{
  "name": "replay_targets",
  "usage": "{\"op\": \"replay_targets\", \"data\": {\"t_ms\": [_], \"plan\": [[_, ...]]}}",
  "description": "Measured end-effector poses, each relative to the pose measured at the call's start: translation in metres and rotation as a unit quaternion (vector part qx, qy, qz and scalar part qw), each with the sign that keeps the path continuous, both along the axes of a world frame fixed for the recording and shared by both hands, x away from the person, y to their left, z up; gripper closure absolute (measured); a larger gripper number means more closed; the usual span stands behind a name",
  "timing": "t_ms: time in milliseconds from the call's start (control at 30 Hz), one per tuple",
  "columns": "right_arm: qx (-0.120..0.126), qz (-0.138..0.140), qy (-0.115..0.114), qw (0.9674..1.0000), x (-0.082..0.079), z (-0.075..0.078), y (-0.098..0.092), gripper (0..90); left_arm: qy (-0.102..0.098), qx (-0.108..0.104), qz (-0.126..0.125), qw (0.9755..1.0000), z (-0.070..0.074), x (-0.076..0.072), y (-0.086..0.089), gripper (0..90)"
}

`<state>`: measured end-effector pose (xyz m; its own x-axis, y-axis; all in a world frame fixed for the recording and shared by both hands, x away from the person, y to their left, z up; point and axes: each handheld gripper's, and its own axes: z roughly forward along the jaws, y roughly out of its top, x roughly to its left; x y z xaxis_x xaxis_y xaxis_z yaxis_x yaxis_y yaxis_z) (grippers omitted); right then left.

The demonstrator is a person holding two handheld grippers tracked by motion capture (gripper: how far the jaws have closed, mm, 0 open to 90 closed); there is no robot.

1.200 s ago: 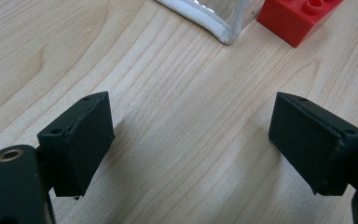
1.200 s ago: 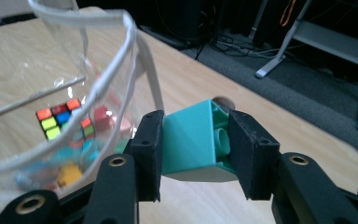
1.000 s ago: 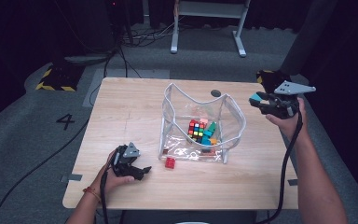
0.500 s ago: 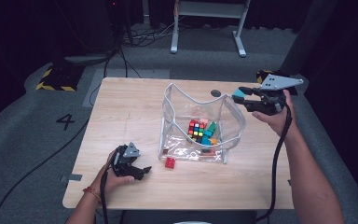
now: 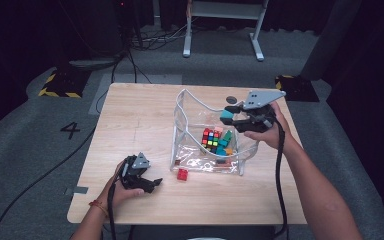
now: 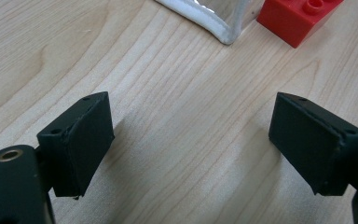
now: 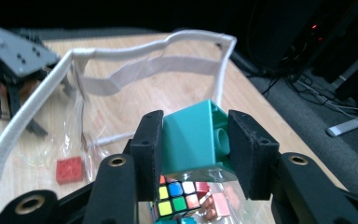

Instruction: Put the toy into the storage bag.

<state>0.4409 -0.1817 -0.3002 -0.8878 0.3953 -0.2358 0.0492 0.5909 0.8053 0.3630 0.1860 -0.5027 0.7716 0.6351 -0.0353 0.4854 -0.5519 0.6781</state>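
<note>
Dark room, grey carpet, and a pale wooden table [image 5: 130,120] in the middle of it, that's what I'm working over. My right claw [image 5: 231,114] is gripping a teal block [image 7: 193,135], jaws clamped on two opposite faces of it, and I'm holding it just above the open rim of the clear bag [image 5: 185,107] that's standing toward the right side of the table. So the drop target is lying straight below the block; the bag's mouth is gaping upward and the right hand [image 5: 262,131] is obviously the near one for this. I'd guess all the next move needs is a short dip inside the rim and letting go.

Inside the bag I'm already seeing a puzzle cube [image 5: 210,137] and a few other coloured pieces.

My left claw [image 5: 150,184] is resting low near the front left of the table, jaws spread with nothing between them, just bare wood. A red brick [image 6: 298,18] is lying just ahead of it, outside the bag near its front corner, so that's the left hand's job.

Handy bit: the right claw view is giving me the actual grip on the block, pads flat on its sides with a stud hole facing out, which the high view is too small to resolve. The high view is giving me where the block hangs relative to the rim.
</note>
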Motion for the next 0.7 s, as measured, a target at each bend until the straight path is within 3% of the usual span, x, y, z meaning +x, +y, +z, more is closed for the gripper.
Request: {"op": "replay_targets", "data": {"t_ms": [167, 433, 700], "plan": [[-0.042, 0.020, 0.007, 0.9989, 0.004, -0.006, 0.019, 57.4, 0.001, 0.000, 0.000, 1.0000, 0.000, 0.000, 0.000, 13.9], [-0.085, 0.035, 0.026, 0.9955, 0.013, -0.021, 0.037, 57.4, 0.001, 0.000, 0.000, 1.0000, 0.000, 0.000, 0.000, 13.9], [-0.152, 0.048, 0.057, 0.9856, 0.025, -0.036, 0.051, 57.4, 0.000, 0.000, 0.000, 1.0000, 0.000, 0.000, 0.000, 14.0]]}}
